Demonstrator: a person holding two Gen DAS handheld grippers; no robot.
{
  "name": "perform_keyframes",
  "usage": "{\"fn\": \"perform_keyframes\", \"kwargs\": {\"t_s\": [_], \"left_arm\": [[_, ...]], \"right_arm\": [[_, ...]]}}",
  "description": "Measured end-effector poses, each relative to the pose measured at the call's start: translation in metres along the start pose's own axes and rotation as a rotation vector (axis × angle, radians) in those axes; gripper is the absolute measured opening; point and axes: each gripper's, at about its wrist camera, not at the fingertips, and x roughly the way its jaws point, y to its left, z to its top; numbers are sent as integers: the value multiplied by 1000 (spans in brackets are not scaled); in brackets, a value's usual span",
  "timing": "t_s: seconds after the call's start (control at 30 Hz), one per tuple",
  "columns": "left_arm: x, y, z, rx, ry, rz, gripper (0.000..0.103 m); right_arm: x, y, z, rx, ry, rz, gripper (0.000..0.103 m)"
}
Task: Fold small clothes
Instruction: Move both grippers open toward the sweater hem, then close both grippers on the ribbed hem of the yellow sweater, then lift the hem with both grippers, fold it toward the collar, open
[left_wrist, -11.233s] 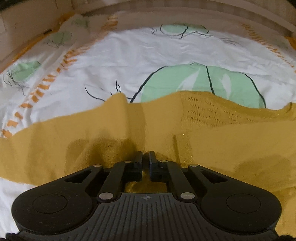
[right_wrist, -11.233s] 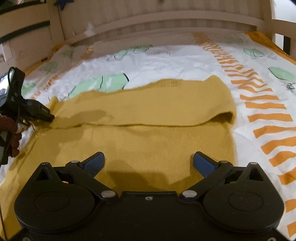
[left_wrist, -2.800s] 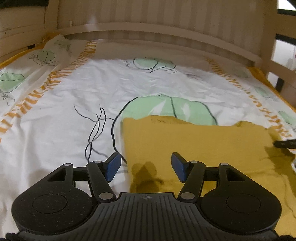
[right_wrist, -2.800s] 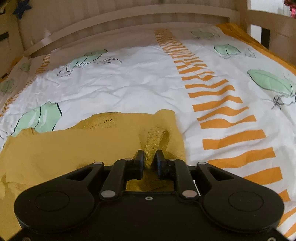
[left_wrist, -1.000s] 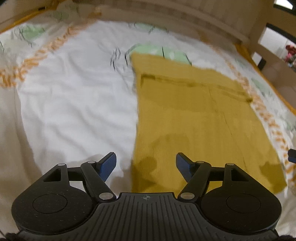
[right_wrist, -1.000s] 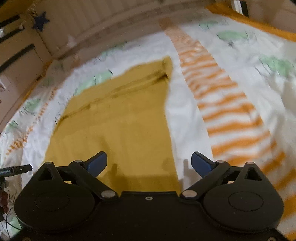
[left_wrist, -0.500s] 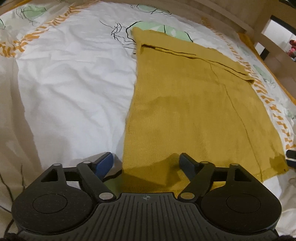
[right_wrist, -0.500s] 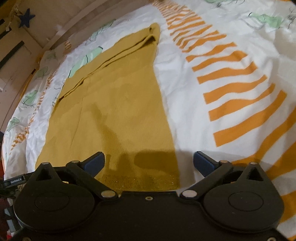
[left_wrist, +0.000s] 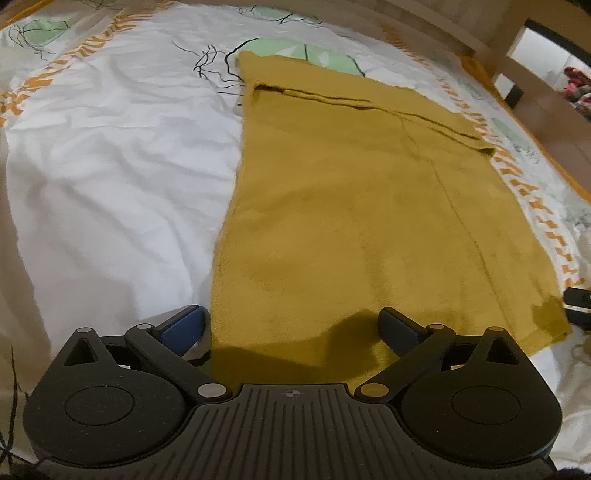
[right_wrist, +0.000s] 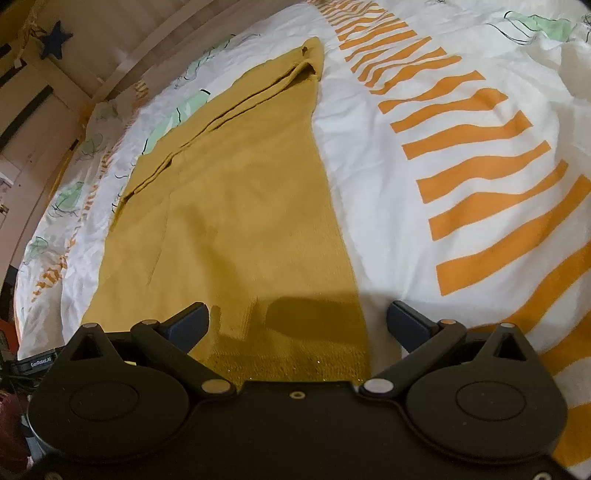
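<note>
Left wrist view — sweater's (left_wrist: 332, 206) near corner lies between wide-spread left tongs (left_wrist: 293, 325).

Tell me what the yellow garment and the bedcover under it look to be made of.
Yellow garment: apparently a fine matte knit, showing ribbed texture and a glittery hem. Bedcover: likely thin woven cotton, printed, smooth and creased; the exact fibre is unclear.
</note>
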Motion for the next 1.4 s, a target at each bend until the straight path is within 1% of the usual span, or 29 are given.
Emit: {"fn": "perform_keyframes", "kwargs": {"t_s": [0.03,0.1,0.13,0.17,0.2,0.3,0.4,0.47,0.57,0.63,0.67,0.7,0.73,0.77,0.8,0.83,0.87,0.9,0.93,0.97,1.03,1.1,1.27,1.4], "left_arm": [[-1,1,-1,-1,-2,-6,98],[-3,1,-1,1,-1,-5,89],[-4,1,-1,2,0,-8,87],[-6,2,-1,0,6,-18,81],[-7,2,-1,0,9,-23,78],[-12,5,-3,-3,26,-38,63],[-16,9,-5,-18,50,-62,56],[-17,11,-7,-26,60,-74,54],[-17,11,-8,-28,59,-75,51],[-16,12,-7,-36,58,-74,45],[-17,13,-6,-45,55,-72,40],[-17,15,-6,-60,49,-72,31],[-18,17,-6,-76,43,-74,26],[-19,20,-7,-95,38,-79,21],[-20,22,-7,-110,35,-88,16],[-21,23,-7,-120,29,-94,14],[-22,24,-7,-125,22,-96,12],[-23,22,-7,-126,15,-96,10],[-24,21,-6,-122,7,-95,10],[-25,19,-6,-119,0,-95,8],[-29,19,-6,-125,-23,-103,8],[-34,20,-3,-147,-49,-119,8],[-49,20,12,-192,-132,-153,8],[-59,16,31,-186,-198,-170,8]], "right_arm": [[0,0,0,4,-1,5,103],[0,-2,1,13,-3,16,103],[0,-2,1,18,-3,21,103],[0,-3,1,23,-4,27,103],[-1,-3,2,26,-4,32,103],[-1,-3,2,28,3,54,103],[-2,-3,1,29,18,82,103],[-3,-2,0,24,31,96,103],[-3,1,-1,19,47,103,103],[-3,2,-1,18,49,103,103],[-3,2,-1,22,47,104,103],[-3,2,-1,27,45,105,101],[-3,1,-1,33,41,101,99],[-4,1,-1,42,34,91,92],[-5,0,-1,48,28,77,79],[-7,-1,-1,53,20,61,69],[-8,-3,0,55,12,46,45],[-9,-5,0,62,7,33,13],[-9,-7,0,75,9,40,15],[-9,-8,-1,83,6,49,15],[-11,-5,-1,64,-14,47,15],[-15,-1,0,50,-42,69,14],[-28,1,10,67,-148,155,14],[-32,5,23,77,-221,213,14]]}}
